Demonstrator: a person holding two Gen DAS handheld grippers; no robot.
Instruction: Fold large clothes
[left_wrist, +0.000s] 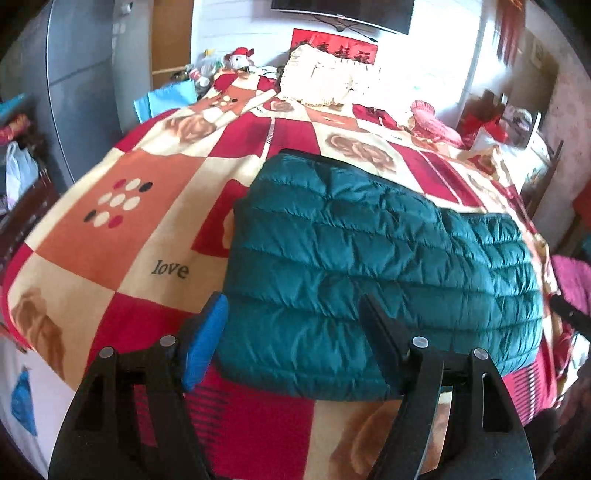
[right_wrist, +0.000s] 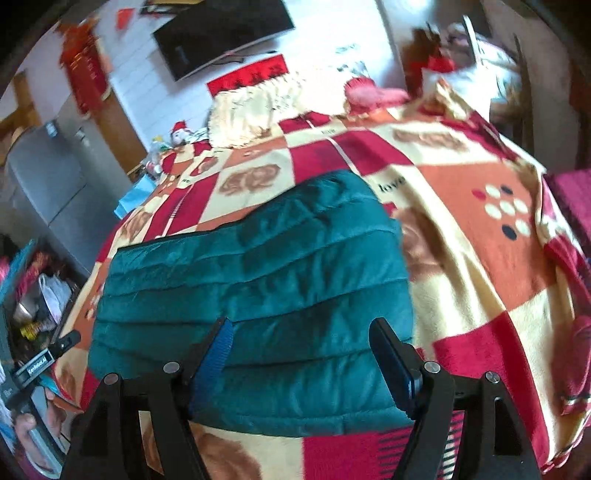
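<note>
Okay, both my grippers are spread wide with nothing between the fingers. Left gripper (left_wrist: 295, 339) hovers over the near left corner of the teal quilted puffer jacket (left_wrist: 384, 266); its blue-padded finger (left_wrist: 205, 343) sits just off the jacket's left edge, the other finger over the fabric. Right gripper (right_wrist: 310, 363) hangs over the near edge of the same jacket (right_wrist: 258, 280), both fingers above the teal fabric, whether they touch it I can't tell. Jacket lies folded into a rough rectangle, flat on the patchwork blanket (left_wrist: 122, 240) in red, orange and cream squares with "love" printed on it. Far end of the bed has a cream frilled pillow (left_wrist: 321, 74) and a pink frilled cushion (left_wrist: 432, 122), well apart from the jacket. From the right wrist view I see the left gripper's handle (right_wrist: 40, 365) low at the left edge, beside the bed. Right view is motion-blurred.
</note>
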